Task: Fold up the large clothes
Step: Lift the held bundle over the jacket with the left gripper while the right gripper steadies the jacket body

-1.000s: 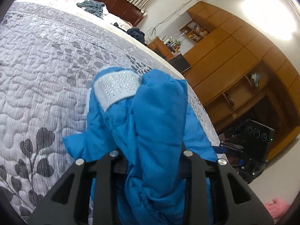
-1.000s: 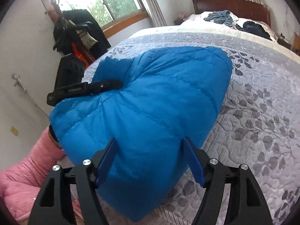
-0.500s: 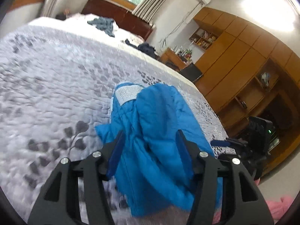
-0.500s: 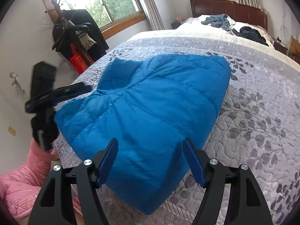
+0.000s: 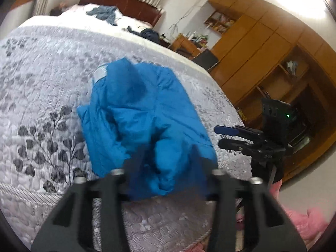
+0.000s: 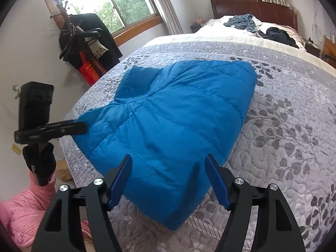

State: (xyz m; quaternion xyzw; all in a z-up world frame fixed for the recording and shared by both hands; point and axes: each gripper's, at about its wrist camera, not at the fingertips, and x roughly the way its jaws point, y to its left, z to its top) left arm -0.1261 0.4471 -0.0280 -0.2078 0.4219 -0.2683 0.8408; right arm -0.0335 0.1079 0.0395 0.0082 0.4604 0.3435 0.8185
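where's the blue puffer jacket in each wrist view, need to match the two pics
Left wrist view: the blue puffer jacket lies centre frame on the grey quilt, bunched, running down between the fingers of the left hand-held gripper.
Right wrist view: the blue puffer jacket fills the centre, spread smoother, just ahead of the open right hand-held gripper.
Shared landmark: the dark wooden headboard at the far end of the bed.

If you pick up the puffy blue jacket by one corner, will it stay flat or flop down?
Probably flop: the puffy blue quilted jacket already lies in soft folds and bumps on the grey leaf-patterned quilt. It looks padded and airy, so likely light for its size. Its smooth shell might slip.
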